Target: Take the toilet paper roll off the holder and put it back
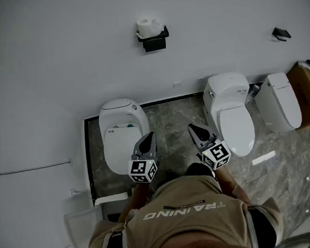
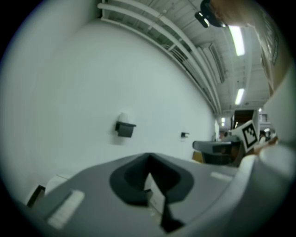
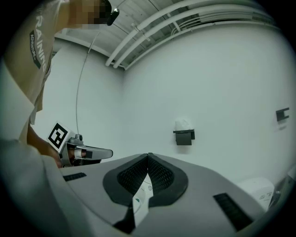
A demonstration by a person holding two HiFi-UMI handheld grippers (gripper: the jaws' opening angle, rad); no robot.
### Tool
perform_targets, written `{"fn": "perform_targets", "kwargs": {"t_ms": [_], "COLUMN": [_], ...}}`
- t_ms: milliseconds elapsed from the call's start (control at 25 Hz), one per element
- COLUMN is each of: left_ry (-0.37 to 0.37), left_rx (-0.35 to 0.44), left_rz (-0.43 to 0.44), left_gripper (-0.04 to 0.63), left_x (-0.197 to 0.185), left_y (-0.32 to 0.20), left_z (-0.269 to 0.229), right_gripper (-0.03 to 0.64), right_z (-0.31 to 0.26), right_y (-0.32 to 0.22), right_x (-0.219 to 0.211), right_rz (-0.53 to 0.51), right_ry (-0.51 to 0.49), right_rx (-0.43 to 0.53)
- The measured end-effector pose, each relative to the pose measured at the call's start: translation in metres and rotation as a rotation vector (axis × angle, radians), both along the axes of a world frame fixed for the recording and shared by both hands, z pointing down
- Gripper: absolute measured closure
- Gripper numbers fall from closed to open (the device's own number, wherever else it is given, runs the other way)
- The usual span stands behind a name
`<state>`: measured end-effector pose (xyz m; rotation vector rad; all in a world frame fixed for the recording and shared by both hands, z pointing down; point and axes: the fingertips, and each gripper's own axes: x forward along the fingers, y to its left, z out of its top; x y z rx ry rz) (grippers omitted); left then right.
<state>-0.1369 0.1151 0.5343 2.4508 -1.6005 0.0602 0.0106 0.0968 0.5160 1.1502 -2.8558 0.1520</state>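
Observation:
A white toilet paper roll (image 1: pixel 149 26) sits on top of a black wall holder (image 1: pixel 153 39) high on the white wall. In the left gripper view the roll (image 2: pixel 122 116) and holder (image 2: pixel 125 128) are small and far off; the right gripper view shows the roll (image 3: pixel 183 124) on its holder (image 3: pixel 184 136) too. My left gripper (image 1: pixel 148 140) and right gripper (image 1: pixel 194 132) are held side by side close to my chest, well below the holder. Both are shut with nothing between the jaws.
Three white toilets stand along the wall: one (image 1: pixel 122 133) just ahead of my left gripper, one (image 1: pixel 231 109) to the right, another (image 1: pixel 277 101) further right. A brown cardboard box (image 1: pixel 308 92) is at the far right. A second small black fitting (image 1: pixel 281 33) hangs on the wall.

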Motion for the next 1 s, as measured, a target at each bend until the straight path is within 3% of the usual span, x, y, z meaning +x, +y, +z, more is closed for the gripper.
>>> {"fn": "perform_targets", "kwargs": {"t_ms": [240, 520, 640, 840, 1000], "left_ry": [0.006, -0.01, -0.021, 0.026, 0.01], "left_rx": [-0.008, 0.025, 0.029, -0.012, -0.004], "left_rz": [-0.002, -0.089, -0.086, -0.085, -0.107], "left_gripper": [0.591, 0.591, 0.591, 0.591, 0.591], "left_x": [-0.005, -0.02, -0.012, 0.004, 0.015], "left_y": [-0.005, -0.051, -0.081, -0.139, -0.175], "left_z": [0.008, -0.006, -0.015, -0.018, -0.025], "right_gripper": [0.603, 0.603, 0.603, 0.603, 0.604], "right_z": [0.022, 0.009, 0.005, 0.016, 0.01], "right_y": [-0.006, -0.066, -0.101, -0.153, -0.186], "right_x": [0.01, 0.012, 0.015, 0.014, 0.016], "right_rz": [0.064, 0.052, 0.035, -0.044, -0.112], "right_ry": [0.021, -0.012, -0.04, -0.065, -0.058], "right_rx": [-0.072, -0.005, -0.002, -0.074, -0.062]}}
